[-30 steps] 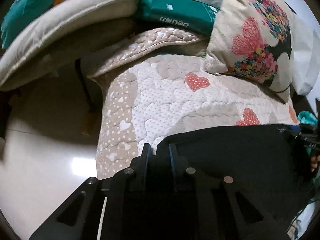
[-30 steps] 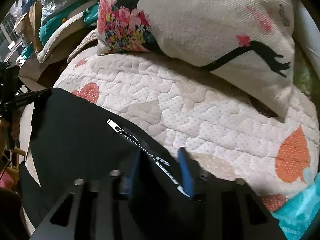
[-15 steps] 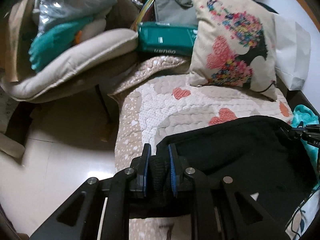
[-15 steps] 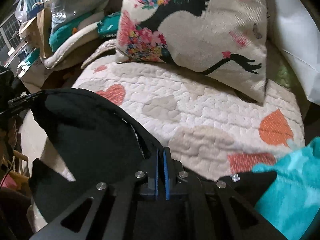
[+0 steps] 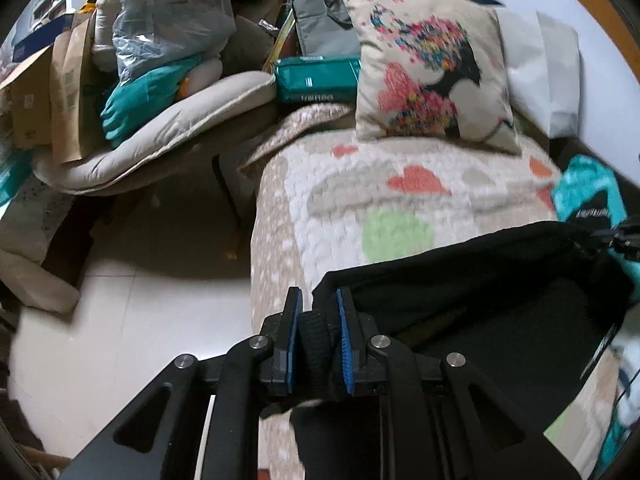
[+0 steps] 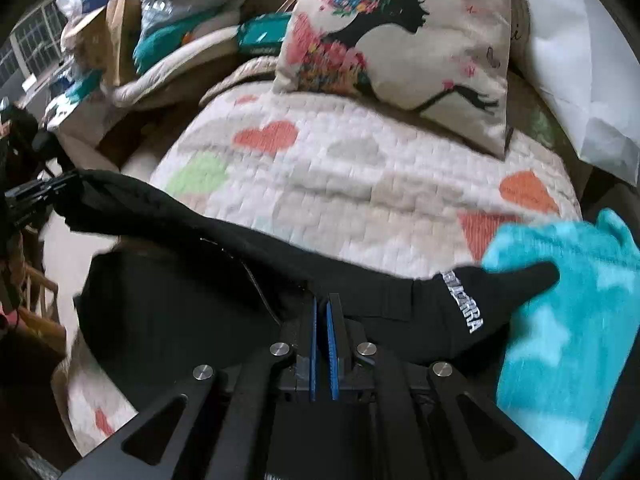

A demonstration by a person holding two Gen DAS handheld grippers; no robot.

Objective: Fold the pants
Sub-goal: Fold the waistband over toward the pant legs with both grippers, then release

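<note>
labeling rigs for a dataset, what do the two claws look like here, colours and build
Both look the same: the left claw and right claw each have a matte black frame with triangular cut-outs and silver round bolt heads at the linkage joints. The fingers are flat black plates lined with ridged blue pads. No cables, sleeves or markings show.

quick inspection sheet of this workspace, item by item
surface: heart-print quilt over a bed or couch, partly covered by the garment.
job's things: black pants, held up between both claws, the stretched edge raised off the quilt; white lettering near one end.
clutter: turquoise towel beside the pants; printed cushion and a white pillow at the back.
grippers: left claw shut on a bunched edge of the pants; right claw shut on the fabric, jaws nearly together.
cables: nothing seen.
surroundings: padded chair piled with bags and boxes, green package, pale tiled floor.
</note>
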